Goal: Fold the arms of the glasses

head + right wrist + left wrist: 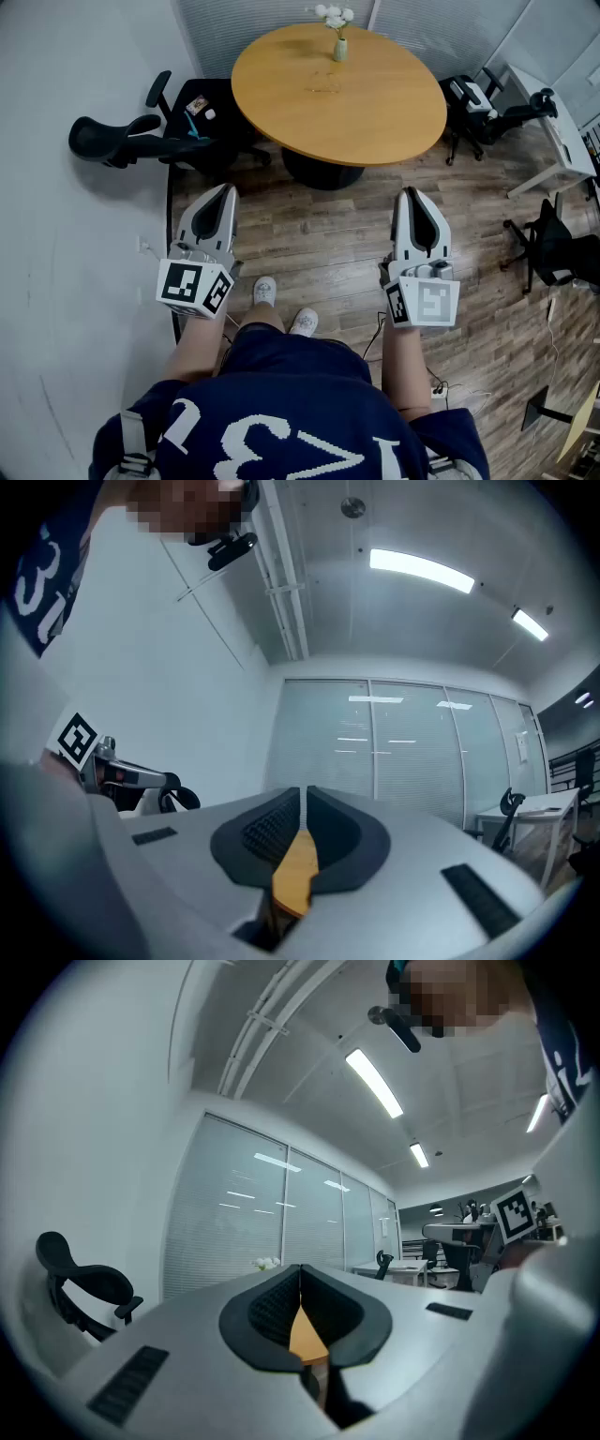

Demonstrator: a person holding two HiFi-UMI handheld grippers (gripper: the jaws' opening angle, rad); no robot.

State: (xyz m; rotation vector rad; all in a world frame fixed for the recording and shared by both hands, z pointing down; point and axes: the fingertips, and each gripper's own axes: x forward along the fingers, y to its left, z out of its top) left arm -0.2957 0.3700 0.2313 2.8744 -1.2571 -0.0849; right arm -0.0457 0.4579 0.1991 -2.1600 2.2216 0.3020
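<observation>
2 grippers are held side by side over bare wood floor, well short of the round table. The left gripper has its jaws pressed together on nothing. The right gripper shows only a thin slit between its jaws and is also empty. Open floor lies between both tips and the table's near edge. The glasses are a faint outline on the tabletop toward its far side, just in front of a small vase of white flowers. 1 black chair crowds the table's left edge beside the white wall, and another chair stands close at the right edge.
</observation>
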